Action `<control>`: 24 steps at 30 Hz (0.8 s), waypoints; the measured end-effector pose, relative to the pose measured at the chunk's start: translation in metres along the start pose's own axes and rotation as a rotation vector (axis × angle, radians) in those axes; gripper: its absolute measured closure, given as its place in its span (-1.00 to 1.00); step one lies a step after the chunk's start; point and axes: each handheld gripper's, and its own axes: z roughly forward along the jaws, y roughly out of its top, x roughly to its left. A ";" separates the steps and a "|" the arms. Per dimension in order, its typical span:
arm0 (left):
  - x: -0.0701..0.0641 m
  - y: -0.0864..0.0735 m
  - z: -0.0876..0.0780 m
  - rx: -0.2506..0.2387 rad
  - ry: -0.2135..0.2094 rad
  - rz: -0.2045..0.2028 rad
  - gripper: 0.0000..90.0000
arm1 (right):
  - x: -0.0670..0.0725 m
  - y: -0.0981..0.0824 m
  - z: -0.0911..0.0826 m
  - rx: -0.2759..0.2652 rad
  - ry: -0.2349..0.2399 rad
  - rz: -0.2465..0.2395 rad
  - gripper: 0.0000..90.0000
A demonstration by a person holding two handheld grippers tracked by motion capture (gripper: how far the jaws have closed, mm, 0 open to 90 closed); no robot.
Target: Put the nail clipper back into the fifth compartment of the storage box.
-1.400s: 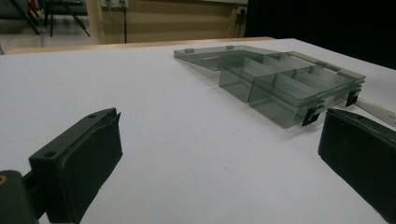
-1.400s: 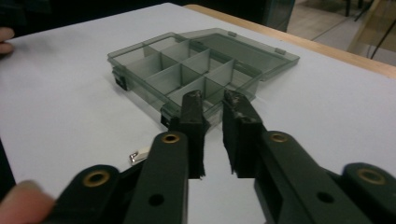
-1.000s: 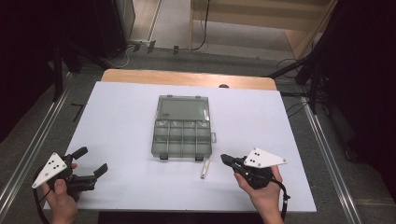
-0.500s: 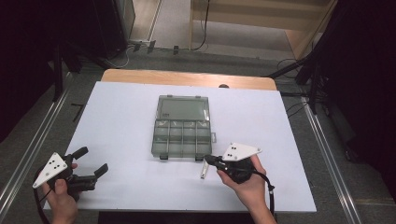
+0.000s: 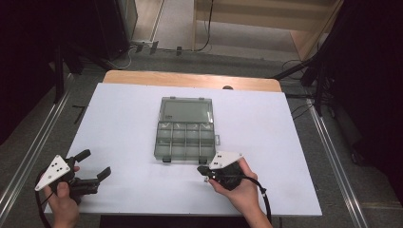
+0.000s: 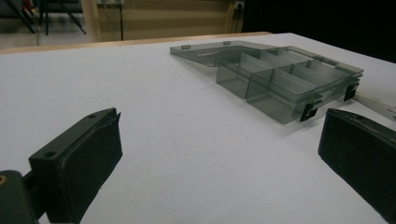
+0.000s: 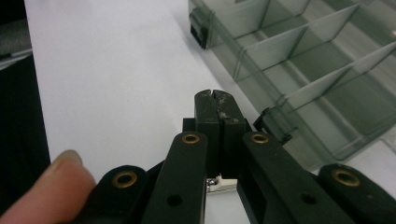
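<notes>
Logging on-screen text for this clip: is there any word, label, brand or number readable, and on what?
None readable.
Compartment box: clear grey plastic, no label or print seen.
Grey plate on the left tool: dark dots, no characters.
Right tool: jaws together, brass rivets, no markings.

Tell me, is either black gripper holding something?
Left gripper: open, nothing held. Right gripper: shut; a small white piece peeks below its jaws, grip cannot be told.

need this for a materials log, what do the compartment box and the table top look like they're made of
Compartment box: apparently smoky, translucent, glossy plastic; its dividers show through the walls. Table top: matte white sheet, possibly laminate or paper; a wood-coloured edge shows at its far side.
</notes>
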 end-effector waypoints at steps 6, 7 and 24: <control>0.000 0.000 0.000 0.003 -0.001 0.004 -1.00 | -0.003 -0.003 0.012 0.042 -0.016 -0.005 1.00; 0.000 0.000 0.000 0.003 -0.001 0.004 -1.00 | -0.004 -0.004 0.013 0.053 -0.028 -0.006 1.00; -0.001 0.000 0.002 0.014 -0.001 0.016 -1.00 | -0.027 -0.019 0.033 0.142 -0.080 0.009 1.00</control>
